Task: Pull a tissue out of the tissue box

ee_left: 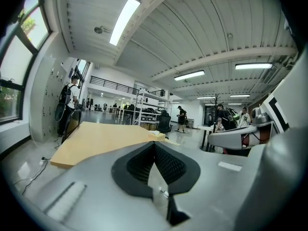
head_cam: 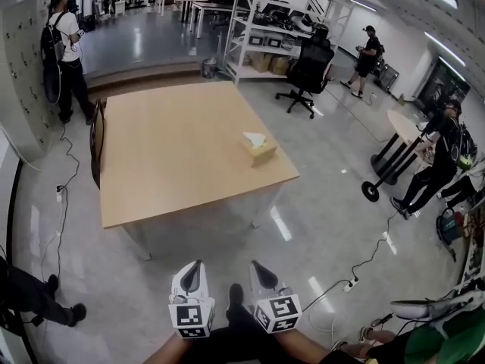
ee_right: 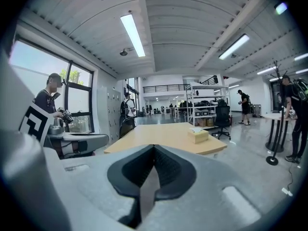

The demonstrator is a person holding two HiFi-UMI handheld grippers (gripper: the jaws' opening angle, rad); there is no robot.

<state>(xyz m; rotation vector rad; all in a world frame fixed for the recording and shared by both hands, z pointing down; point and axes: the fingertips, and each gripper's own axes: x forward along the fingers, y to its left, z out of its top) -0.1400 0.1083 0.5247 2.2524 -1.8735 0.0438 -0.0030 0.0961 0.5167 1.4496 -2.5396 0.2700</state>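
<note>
A tan tissue box [head_cam: 260, 152] with a white tissue sticking out of its top stands near the right edge of the light wooden table [head_cam: 174, 150]. It is small and far off in the left gripper view [ee_left: 156, 134] and the right gripper view [ee_right: 198, 135]. My left gripper [head_cam: 198, 265] and right gripper [head_cam: 255, 265] hang side by side low in the head view, over the floor well short of the table. Both are shut with nothing between the jaws [ee_left: 154, 144] [ee_right: 154, 148].
A dark chair [head_cam: 96, 139] stands at the table's left edge and a black office chair [head_cam: 309, 70] behind it. A round stand table [head_cam: 403, 131] is at the right, and several people stand about. Cables [head_cam: 371, 256] run across the glossy floor.
</note>
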